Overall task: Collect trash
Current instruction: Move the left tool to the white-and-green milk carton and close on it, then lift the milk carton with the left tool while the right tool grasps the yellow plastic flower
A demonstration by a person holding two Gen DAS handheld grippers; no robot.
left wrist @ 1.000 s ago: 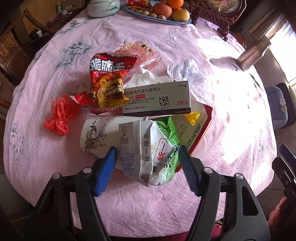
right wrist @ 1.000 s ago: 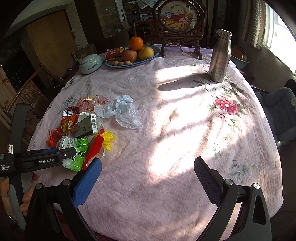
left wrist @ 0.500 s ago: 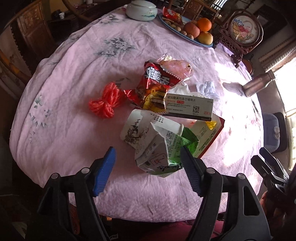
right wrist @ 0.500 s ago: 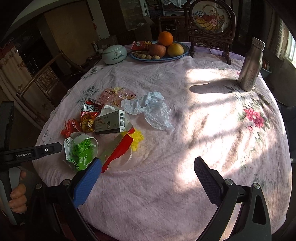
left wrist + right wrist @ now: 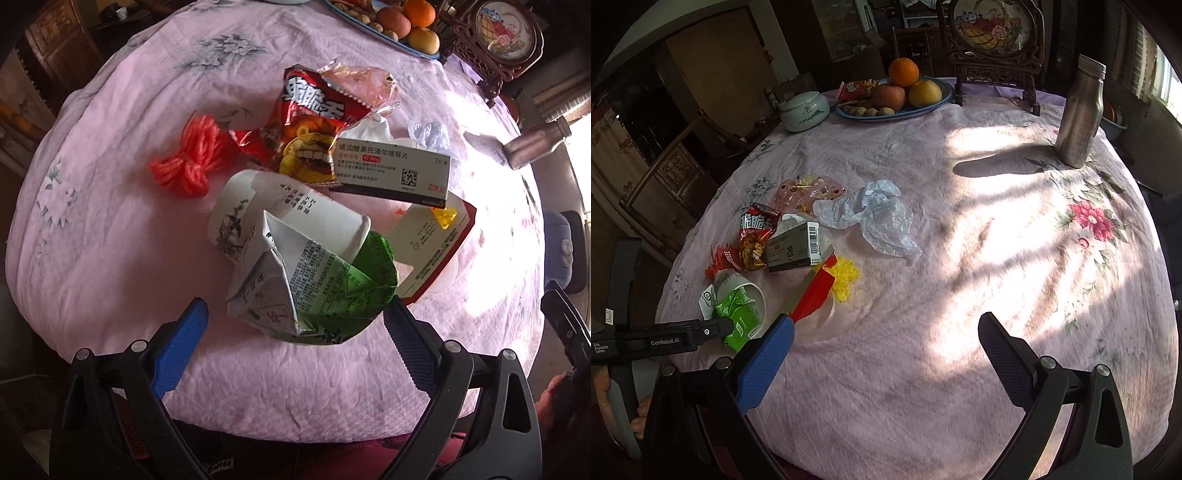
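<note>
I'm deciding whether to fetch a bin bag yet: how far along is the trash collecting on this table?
Mostly gathered: the green tea carton, paper cup, medicine box and red snack bag lie in one heap. The left gripper has just been opening its jaws around the carton, pads clear; the right gripper is open and empty. The clear plastic bag and orange string bundle lie beside the heap.
</note>
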